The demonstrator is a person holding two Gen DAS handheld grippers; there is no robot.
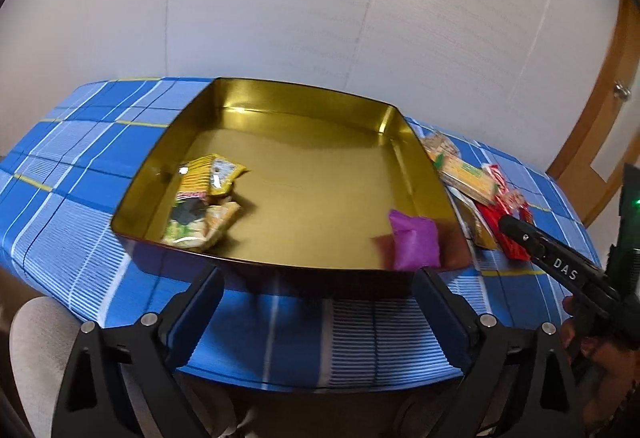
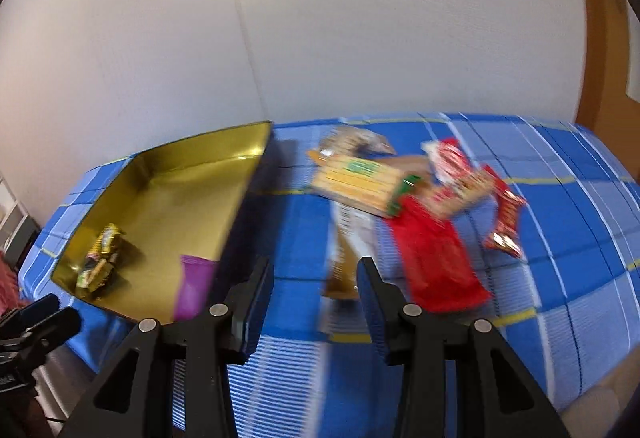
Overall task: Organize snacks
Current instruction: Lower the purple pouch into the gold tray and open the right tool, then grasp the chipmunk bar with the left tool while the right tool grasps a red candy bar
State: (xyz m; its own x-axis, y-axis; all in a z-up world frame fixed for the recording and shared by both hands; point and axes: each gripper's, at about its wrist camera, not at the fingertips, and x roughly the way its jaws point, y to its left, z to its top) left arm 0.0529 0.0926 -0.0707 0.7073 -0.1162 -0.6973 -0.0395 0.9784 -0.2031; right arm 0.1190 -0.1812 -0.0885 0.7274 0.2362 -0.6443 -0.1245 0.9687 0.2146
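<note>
A gold tin tray point(image 1: 304, 101) sits on the blue plaid tablecloth point(image 1: 80, 165). Inside it lie yellow snack packets point(image 1: 204, 197) at the left and a purple packet point(image 1: 414, 242) at the near right corner. My left gripper point(image 1: 320, 278) is wide open just in front of the tray's near wall, with nothing between its fingers. To the right of the tray point(image 2: 168, 165) is a loose pile: a yellow cracker pack point(image 2: 356, 181), a red bag point(image 2: 436, 262), a red-and-white packet point(image 2: 456, 165) and a small red-gold packet point(image 2: 506, 222). My right gripper point(image 2: 316, 278) hovers before this pile, open and empty.
A white wall runs right behind the table. A wooden door frame point(image 1: 600, 117) stands at the right. The table's near edge falls off below both grippers. A hand point(image 1: 608, 358) holds the right tool, whose finger point(image 1: 524, 238) reaches over the red bag.
</note>
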